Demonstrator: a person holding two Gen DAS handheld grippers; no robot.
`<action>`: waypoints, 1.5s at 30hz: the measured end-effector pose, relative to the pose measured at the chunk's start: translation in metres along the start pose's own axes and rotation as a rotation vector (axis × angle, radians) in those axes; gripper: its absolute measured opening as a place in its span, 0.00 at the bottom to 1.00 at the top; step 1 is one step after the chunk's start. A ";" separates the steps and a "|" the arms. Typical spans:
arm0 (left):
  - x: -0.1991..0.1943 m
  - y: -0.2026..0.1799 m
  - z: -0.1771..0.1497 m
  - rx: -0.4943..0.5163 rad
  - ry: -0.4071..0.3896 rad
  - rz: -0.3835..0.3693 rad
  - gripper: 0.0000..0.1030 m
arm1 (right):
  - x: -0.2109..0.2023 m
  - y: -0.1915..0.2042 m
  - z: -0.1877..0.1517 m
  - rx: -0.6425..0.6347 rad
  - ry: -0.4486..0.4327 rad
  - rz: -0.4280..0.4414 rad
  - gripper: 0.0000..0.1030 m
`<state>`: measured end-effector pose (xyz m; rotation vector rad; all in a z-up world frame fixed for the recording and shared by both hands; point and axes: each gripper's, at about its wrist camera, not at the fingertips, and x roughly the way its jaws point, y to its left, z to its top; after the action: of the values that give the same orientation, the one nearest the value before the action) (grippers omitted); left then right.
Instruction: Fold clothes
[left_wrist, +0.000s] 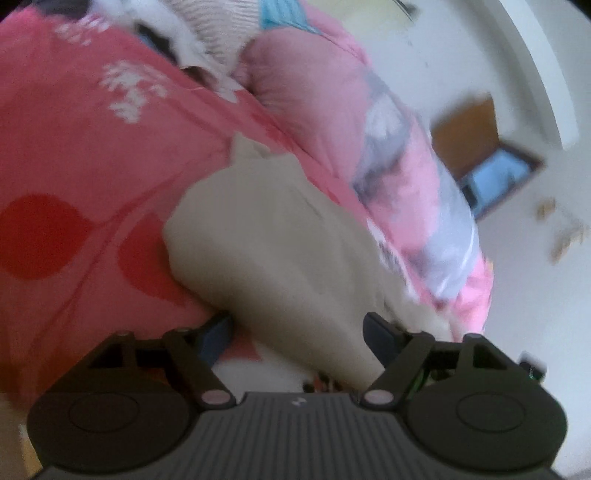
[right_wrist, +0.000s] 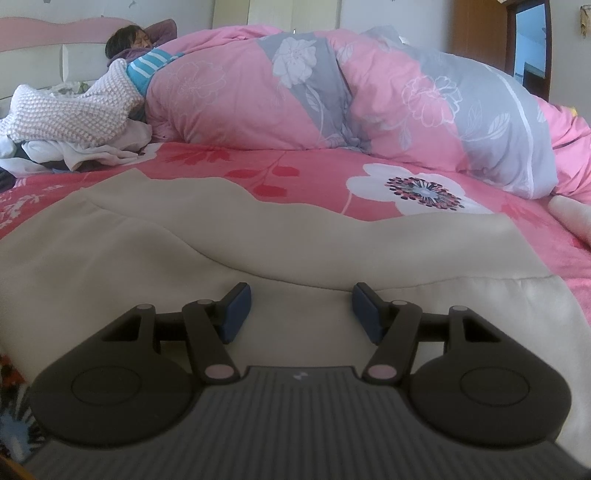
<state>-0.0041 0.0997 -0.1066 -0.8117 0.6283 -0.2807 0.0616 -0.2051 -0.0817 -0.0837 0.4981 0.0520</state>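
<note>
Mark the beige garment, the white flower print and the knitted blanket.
beige garment (right_wrist: 258, 236), right wrist view, its flat middle.
white flower print (right_wrist: 373, 182), right wrist view, left petal.
knitted blanket (right_wrist: 74, 110), right wrist view, its bunched middle.

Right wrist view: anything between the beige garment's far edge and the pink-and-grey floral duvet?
Only bare red floral bedsheet separates the beige fabric garment from the pink-and-grey floral duvet; nothing else lies there. Right wrist view shows it.
</note>
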 end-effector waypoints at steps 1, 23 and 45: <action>0.002 0.002 0.001 -0.020 -0.017 -0.003 0.76 | 0.000 0.000 0.000 0.000 0.000 -0.002 0.59; 0.060 -0.010 0.033 0.071 -0.199 0.051 0.63 | 0.001 0.003 -0.001 0.008 -0.006 -0.021 0.59; 0.057 -0.109 0.052 0.337 -0.270 0.067 0.18 | -0.002 0.002 -0.009 0.020 -0.050 -0.020 0.59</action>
<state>0.0728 0.0313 -0.0215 -0.4914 0.3405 -0.2034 0.0558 -0.2036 -0.0887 -0.0672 0.4482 0.0293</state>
